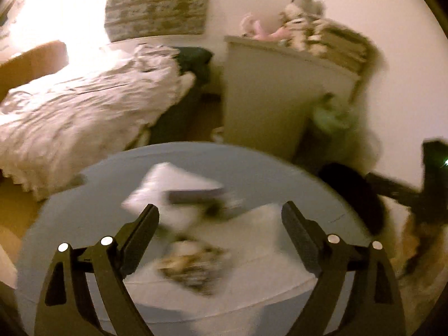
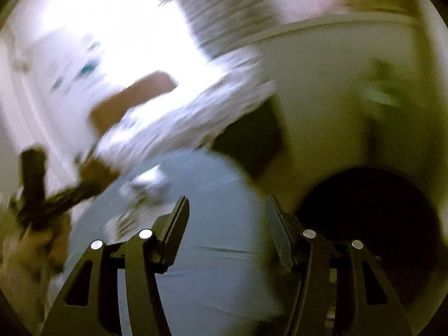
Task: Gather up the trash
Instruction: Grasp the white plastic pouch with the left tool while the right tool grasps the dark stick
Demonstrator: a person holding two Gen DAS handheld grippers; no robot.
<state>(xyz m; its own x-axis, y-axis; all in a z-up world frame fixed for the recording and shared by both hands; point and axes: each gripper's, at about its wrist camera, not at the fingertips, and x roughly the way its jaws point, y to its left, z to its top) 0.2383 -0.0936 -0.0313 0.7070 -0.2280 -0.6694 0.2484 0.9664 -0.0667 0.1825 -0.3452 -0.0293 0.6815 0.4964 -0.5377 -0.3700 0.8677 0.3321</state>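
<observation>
Left wrist view: the left gripper point(image 1: 221, 219) hangs spread and empty above the wrappers point(image 1: 193, 266) on the table point(image 1: 322, 184), seemingly lined up to grab. Right gripper point(image 2: 226, 215) is also spread, empty, beside the bin point(image 2: 372, 212), likely the drop spot.

Blurred paper scraps point(image 1: 179, 196) on round table point(image 1: 308, 179)

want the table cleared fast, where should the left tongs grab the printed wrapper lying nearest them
Take the printed wrapper by its crumpled near edge, coming down from above: it lies flat on the round table, so a side approach finds nothing. The left tongs are open over it.
</observation>
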